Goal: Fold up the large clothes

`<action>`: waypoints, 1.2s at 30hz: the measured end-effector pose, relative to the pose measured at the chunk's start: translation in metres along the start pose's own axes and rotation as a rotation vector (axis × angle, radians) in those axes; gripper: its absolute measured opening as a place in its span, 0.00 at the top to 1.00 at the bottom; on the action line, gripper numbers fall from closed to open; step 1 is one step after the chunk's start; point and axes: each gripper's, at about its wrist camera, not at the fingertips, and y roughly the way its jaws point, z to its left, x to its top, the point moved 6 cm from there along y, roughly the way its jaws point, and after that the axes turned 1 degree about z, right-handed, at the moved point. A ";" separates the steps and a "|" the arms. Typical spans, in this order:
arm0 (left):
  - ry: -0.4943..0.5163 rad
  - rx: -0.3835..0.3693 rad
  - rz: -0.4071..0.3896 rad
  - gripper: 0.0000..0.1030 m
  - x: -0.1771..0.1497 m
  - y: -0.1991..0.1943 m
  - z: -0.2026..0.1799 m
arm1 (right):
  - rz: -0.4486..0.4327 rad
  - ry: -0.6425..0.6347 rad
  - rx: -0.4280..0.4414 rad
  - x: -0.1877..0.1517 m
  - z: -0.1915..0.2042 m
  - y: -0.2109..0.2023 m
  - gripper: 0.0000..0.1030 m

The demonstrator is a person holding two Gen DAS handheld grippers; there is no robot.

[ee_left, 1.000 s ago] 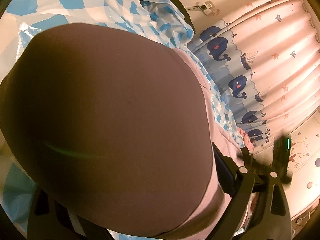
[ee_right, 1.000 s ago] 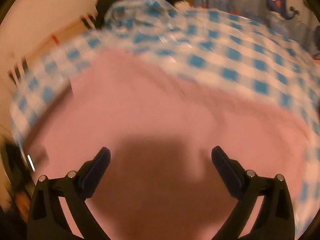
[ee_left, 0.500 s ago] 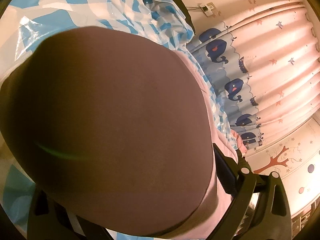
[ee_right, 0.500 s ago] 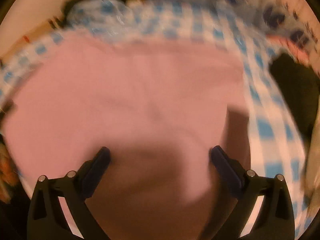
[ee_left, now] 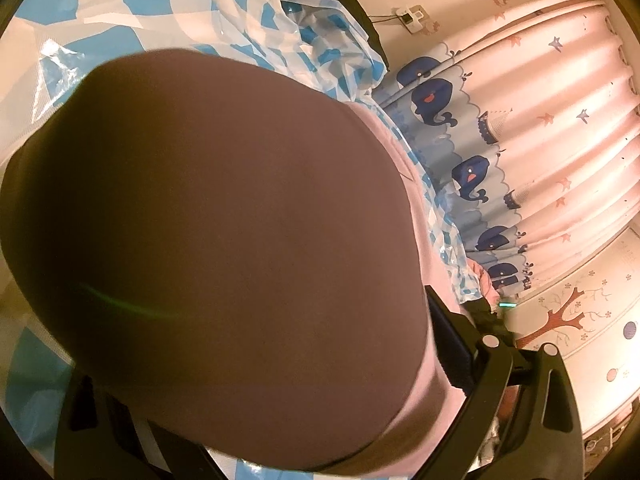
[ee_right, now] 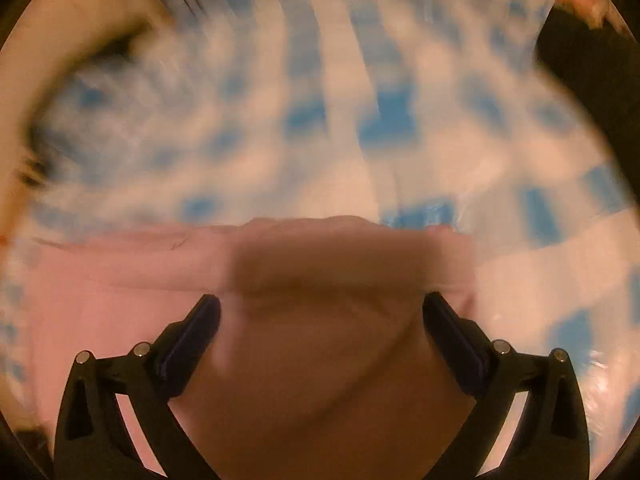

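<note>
Since a second ago our right claw [ee_right: 320, 320] swung to the pink top's [ee_right: 120, 312] edge, jaws wide; left claw [ee_left: 248, 364] is smothered in it, can't tell; it's on the table [ee_right: 384, 120], fold underway.

I seem to be working in a child's bedroom at home: a pleated pink curtain [ee_left: 560, 128] printed with whales and stars, wallpaper [ee_left: 580, 320] with a cartoon tree, and a blue-and-white checked plastic sheet [ee_left: 280, 20] spread over the surface under my grippers.
</note>
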 end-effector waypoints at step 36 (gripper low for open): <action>-0.010 -0.018 -0.018 0.38 -0.006 -0.015 0.011 | -0.213 -0.428 -0.087 -0.176 0.148 -0.069 0.05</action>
